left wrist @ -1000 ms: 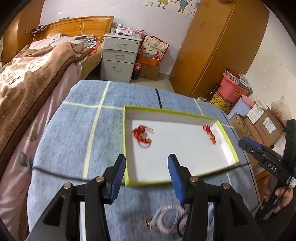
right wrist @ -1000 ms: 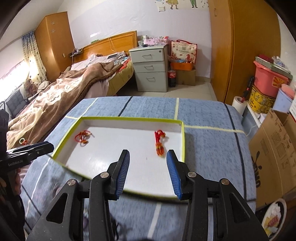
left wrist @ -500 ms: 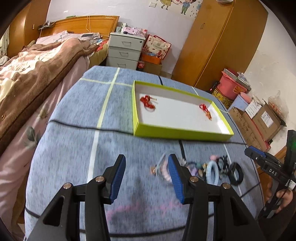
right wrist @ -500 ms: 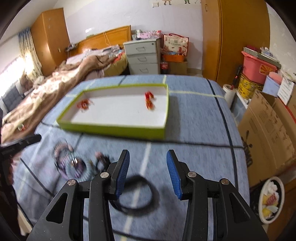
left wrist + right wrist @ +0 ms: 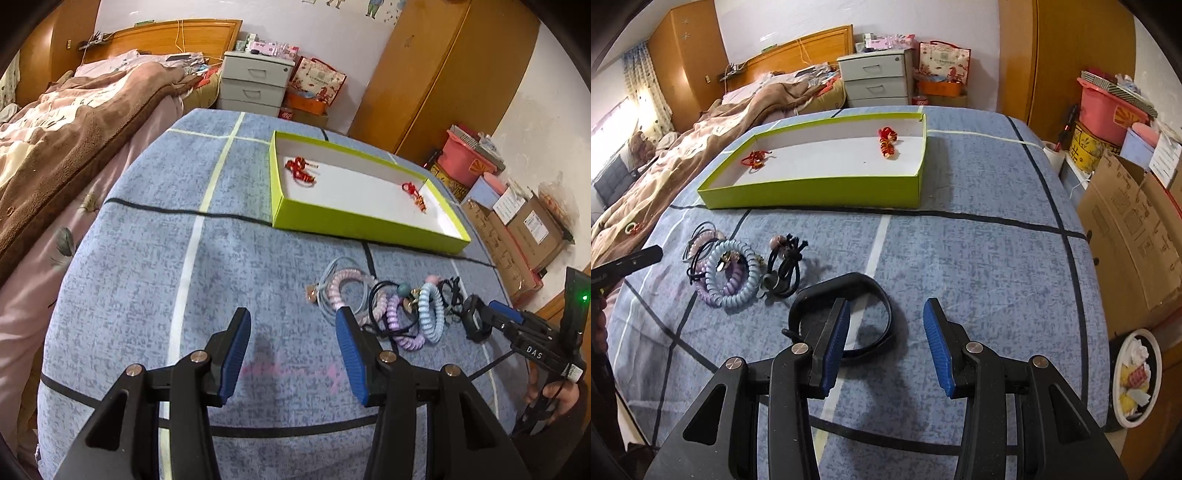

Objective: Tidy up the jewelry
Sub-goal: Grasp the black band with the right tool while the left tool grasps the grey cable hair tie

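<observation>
The left gripper (image 5: pixel 293 350) hangs over the blue checked cloth (image 5: pixel 147 229) with its blue-padded jaws standing well apart and nothing between them; only bare cloth shows in the gap. From it, a tangle of hair ties and coil bands lies at about two o'clock: a pink coil band (image 5: pixel 341 282) nearest the right pad, then a purple coil band (image 5: pixel 397 321) and a light blue coil band (image 5: pixel 430 314), with thin black elastics (image 5: pixel 452 291) threaded among them. The right gripper (image 5: pixel 886 347) is likewise wide open and grips nothing; a black wristband (image 5: pixel 849 295) lies flat on the cloth just ahead of it, at about eleven o'clock, the left pad overlapping the loop in view, though whether it touches cannot be told. In the left wrist view the right gripper's tip sits just beside that band at the right edge, with a hand (image 5: pixel 554 395) on its handle. Farther off, at twelve o'clock from both grippers, a shallow lime-green tray (image 5: pixel 812 190) with a white floor rests on the cloth. Inside it lie two red knotted ornaments, well apart: the first red ornament (image 5: pixel 755 159) near the tray's left end, the second red ornament (image 5: pixel 887 142) near its right end.
</observation>
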The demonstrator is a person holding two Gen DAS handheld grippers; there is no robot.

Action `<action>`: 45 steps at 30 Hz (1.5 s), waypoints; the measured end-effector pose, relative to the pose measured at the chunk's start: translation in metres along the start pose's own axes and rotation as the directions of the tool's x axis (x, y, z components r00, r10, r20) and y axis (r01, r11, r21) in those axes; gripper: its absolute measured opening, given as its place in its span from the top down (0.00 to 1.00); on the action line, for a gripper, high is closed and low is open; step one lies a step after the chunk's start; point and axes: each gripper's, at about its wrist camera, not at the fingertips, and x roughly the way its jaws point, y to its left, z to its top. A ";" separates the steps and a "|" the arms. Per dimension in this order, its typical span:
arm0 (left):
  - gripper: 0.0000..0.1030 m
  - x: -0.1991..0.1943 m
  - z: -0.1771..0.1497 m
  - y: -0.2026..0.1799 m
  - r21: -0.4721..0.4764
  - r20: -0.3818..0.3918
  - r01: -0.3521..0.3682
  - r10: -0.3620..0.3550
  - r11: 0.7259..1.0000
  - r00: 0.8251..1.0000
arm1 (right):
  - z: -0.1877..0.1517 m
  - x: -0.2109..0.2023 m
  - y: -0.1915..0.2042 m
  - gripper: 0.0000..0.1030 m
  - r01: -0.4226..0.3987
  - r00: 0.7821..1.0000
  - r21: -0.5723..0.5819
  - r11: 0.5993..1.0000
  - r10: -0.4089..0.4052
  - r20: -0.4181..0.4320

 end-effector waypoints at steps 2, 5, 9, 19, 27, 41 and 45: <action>0.52 0.002 -0.002 0.000 -0.003 -0.009 -0.002 0.002 1.000 1.000 | -0.001 0.002 -0.001 0.59 0.007 1.000 -0.002 1.000 -0.007 -0.012; 0.52 0.004 -0.005 -0.001 -0.004 -0.017 -0.007 0.007 1.000 1.000 | -0.002 0.003 0.000 0.59 0.002 1.000 -0.007 1.000 -0.002 -0.020; 0.52 0.006 -0.006 -0.002 -0.008 -0.027 -0.010 0.009 1.000 1.000 | -0.003 0.005 0.001 0.76 -0.014 1.000 -0.015 1.000 0.014 -0.028; 0.52 0.011 -0.005 0.000 -0.011 -0.034 0.010 -0.011 1.000 0.999 | -0.004 0.004 -0.007 0.92 -0.029 1.000 0.048 0.998 0.029 -0.012; 0.52 0.020 0.006 -0.007 -0.022 -0.026 0.037 -0.038 0.999 0.999 | -0.005 -0.002 -0.011 0.92 -0.018 1.000 0.071 0.997 0.017 0.011; 0.56 0.035 0.015 -0.017 0.053 -0.041 -0.087 0.089 0.995 0.995 | -0.005 -0.005 -0.017 0.92 -0.028 0.999 0.098 0.995 0.026 0.022; 0.56 0.038 0.017 -0.018 0.076 -0.041 -0.133 0.136 0.988 0.990 | -0.004 -0.005 -0.018 0.92 -0.033 0.999 0.100 0.994 0.031 0.021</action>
